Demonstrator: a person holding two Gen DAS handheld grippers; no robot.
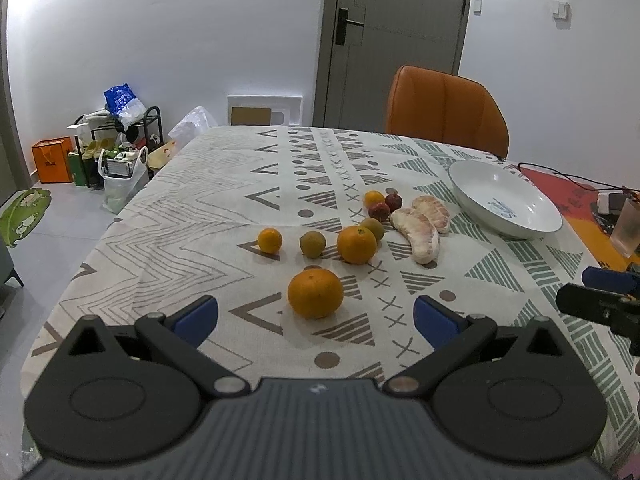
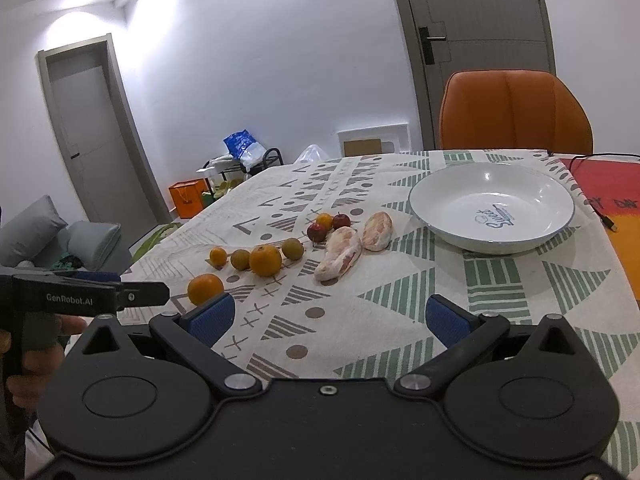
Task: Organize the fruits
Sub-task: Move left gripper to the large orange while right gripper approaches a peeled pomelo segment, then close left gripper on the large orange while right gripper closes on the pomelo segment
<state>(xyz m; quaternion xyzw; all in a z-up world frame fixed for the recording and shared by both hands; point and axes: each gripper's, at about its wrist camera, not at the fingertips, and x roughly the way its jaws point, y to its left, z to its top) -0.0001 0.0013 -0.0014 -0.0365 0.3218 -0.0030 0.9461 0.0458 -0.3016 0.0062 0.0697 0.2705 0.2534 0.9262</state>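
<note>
Orange (image 1: 315,293) between open hand-held gripper (image 1: 316,316)

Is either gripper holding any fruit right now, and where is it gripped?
Nothing is held. The left gripper and right gripper are both open over the tablecloth.

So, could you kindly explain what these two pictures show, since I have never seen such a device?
There is no robot: a person holds a two-finger gripper in each hand, each with a camera looking along its blue-padded fingers. One picture comes from the left gripper, the other from the right gripper. Both are open and hold nothing. On the patterned tablecloth lie oranges, the nearest being a large orange, small greenish and red fruits, and two peeled pomelo segments. The white bowl beside them holds no fruit.
</note>
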